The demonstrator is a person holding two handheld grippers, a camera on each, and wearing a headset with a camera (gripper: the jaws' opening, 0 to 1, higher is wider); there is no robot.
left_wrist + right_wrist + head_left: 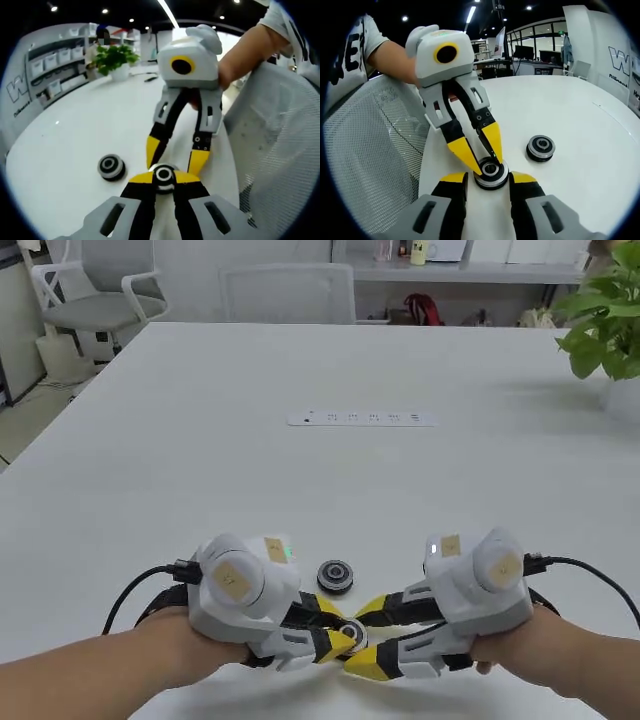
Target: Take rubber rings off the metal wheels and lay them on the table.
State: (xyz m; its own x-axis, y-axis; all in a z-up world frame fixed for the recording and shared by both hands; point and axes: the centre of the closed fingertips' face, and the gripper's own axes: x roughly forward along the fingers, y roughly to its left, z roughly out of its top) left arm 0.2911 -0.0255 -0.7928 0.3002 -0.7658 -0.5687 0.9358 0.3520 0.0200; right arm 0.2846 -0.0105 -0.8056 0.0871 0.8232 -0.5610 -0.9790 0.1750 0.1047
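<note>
Wheel [350, 632] first, close to the person at the near edge of the table [200, 440], pinched between both tools. The left gripper [162, 176] is closed on it from one side. The right gripper [490, 178] clamps it from the other, yellow tips touching its rim. Just beyond them a second wheel [335, 576] lies flat, apart from both. Farther off lies a power strip [362, 420], then a plant [600, 330]. A wall [626, 87] carries a large W [619, 59]; the smaller lettering is unreadable.
</note>
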